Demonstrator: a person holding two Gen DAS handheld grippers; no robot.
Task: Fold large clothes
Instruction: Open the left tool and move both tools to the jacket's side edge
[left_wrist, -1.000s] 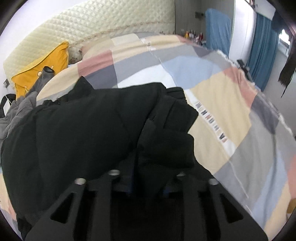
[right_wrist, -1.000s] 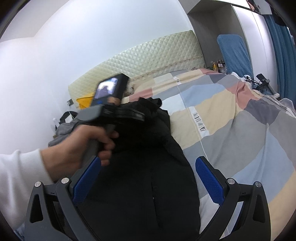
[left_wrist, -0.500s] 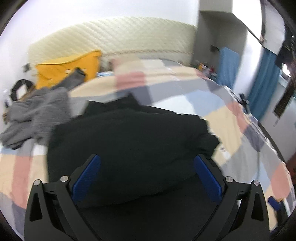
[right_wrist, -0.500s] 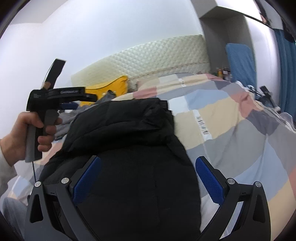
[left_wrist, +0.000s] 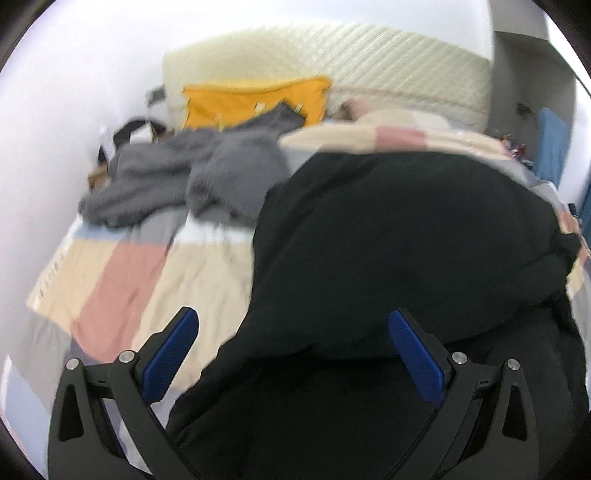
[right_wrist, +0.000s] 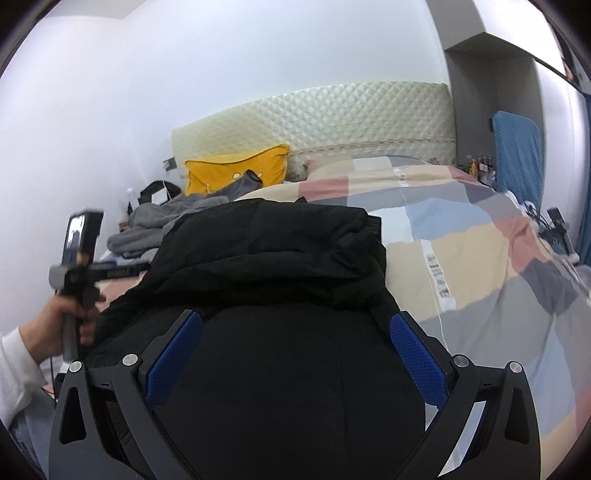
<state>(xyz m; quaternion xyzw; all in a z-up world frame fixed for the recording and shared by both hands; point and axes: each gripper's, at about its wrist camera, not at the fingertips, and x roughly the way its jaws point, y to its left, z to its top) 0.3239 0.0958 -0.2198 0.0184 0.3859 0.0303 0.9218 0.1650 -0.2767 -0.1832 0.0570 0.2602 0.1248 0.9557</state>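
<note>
**Black jacket lying loose on the bed, both grippers empty**

Black padded fabric is filling the middle of the patchwork bed (right_wrist: 461, 266): one black jacket (right_wrist: 266, 266), one grey garment (left_wrist: 192, 177) heaped toward the headboard's left corner, one yellow pillow (right_wrist: 236, 173) against the headboard. Two grippers are hovering. The left gripper (left_wrist: 291, 354) is standing wide over the jacket's left edge, gripping nothing; a second ago it was clamping black cloth. The right gripper (right_wrist: 295, 354) is gaping equally wide, empty, as before.
</note>
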